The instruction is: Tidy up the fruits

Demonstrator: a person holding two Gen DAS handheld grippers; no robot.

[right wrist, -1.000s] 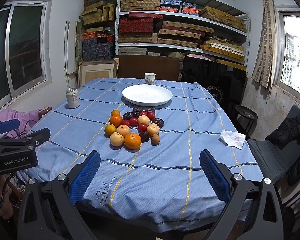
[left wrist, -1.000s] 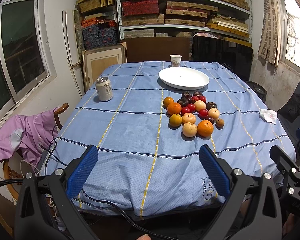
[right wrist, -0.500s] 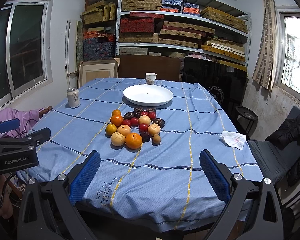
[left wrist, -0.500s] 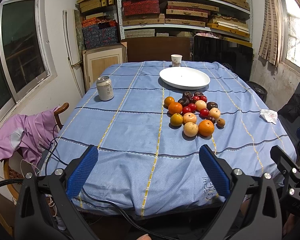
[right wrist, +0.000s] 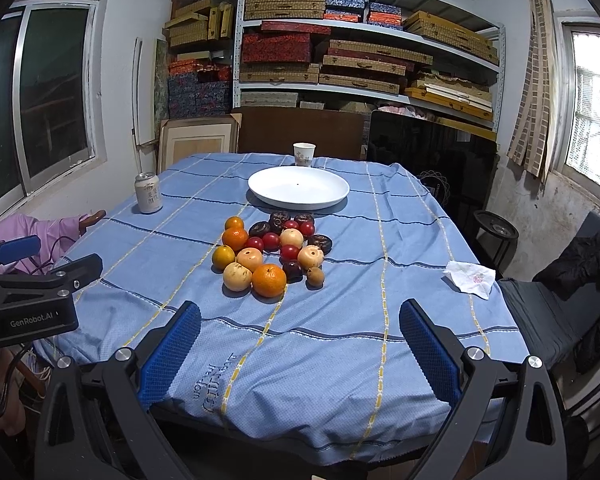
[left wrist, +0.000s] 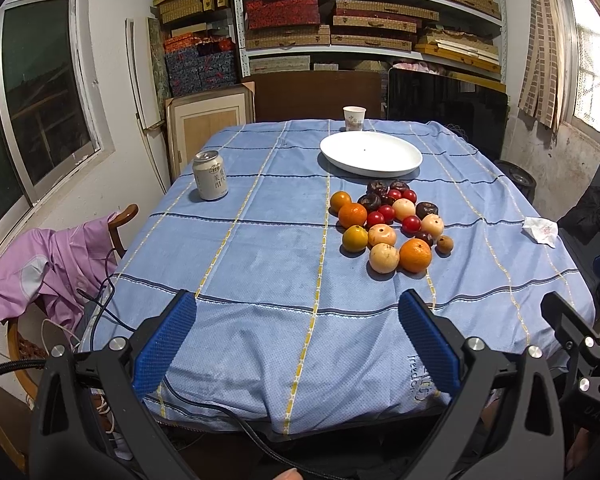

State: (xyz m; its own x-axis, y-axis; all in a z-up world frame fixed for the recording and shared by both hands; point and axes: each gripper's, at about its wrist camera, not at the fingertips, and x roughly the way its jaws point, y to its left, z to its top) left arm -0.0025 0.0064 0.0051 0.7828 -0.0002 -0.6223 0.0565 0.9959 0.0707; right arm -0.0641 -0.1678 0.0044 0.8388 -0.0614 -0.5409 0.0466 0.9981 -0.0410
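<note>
A cluster of fruits (left wrist: 392,224) (right wrist: 274,252) lies on the blue tablecloth (left wrist: 260,240): oranges, pale round fruits, small red ones and dark ones. Just beyond it sits an empty white plate (left wrist: 371,153) (right wrist: 298,188). My left gripper (left wrist: 296,340) hangs open over the table's near edge, left of the fruits, with nothing between its blue pads. My right gripper (right wrist: 300,344) is open too, near the front edge, with the fruits ahead of it and slightly left. The left gripper's body (right wrist: 28,308) shows at the left of the right wrist view.
A drink can (left wrist: 210,175) (right wrist: 148,193) stands at the table's left side. A paper cup (left wrist: 354,118) (right wrist: 303,154) sits behind the plate. A crumpled tissue (right wrist: 470,278) lies at the right. A chair with a pink garment (left wrist: 48,264) stands left of the table.
Both grippers have edged slightly forward toward the table; the fruits and plate look a little nearer. Both stay open, and nothing on the table has moved.
</note>
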